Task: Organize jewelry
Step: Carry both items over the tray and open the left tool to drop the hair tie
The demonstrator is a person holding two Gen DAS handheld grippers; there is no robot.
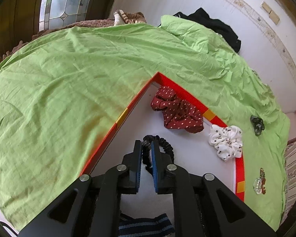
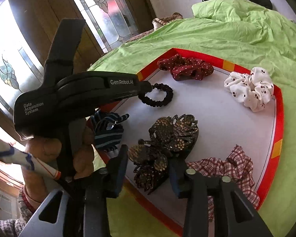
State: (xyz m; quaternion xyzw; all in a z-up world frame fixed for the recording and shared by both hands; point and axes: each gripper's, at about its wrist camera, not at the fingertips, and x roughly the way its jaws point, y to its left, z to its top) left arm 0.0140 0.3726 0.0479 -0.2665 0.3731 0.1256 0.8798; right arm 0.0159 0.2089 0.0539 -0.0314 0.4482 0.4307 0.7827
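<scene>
A white tray with a red rim (image 1: 183, 92) (image 2: 278, 106) lies on a green sheet. My left gripper (image 1: 147, 148) (image 2: 146, 86) is shut on a black hair tie (image 1: 165, 148) (image 2: 157, 96), just above the tray floor. My right gripper (image 2: 148, 167) is closed around a dark jewelled hair clip (image 2: 165, 146) that rests on the tray. In the tray lie a maroon dotted scrunchie (image 1: 177, 112) (image 2: 187, 68), a white cherry-print scrunchie (image 1: 227, 142) (image 2: 250, 88) on the rim, a plaid scrunchie (image 2: 227, 167) and a striped blue band (image 1: 146, 227) (image 2: 108, 132).
On the green sheet (image 1: 69, 79) outside the tray lie a dark green hair piece (image 1: 257, 124) and a beaded bracelet cluster (image 1: 260, 181). Black clothing (image 1: 213, 23) lies at the far edge. A brown blanket (image 1: 88, 22) and a glass door (image 2: 104, 13) are behind.
</scene>
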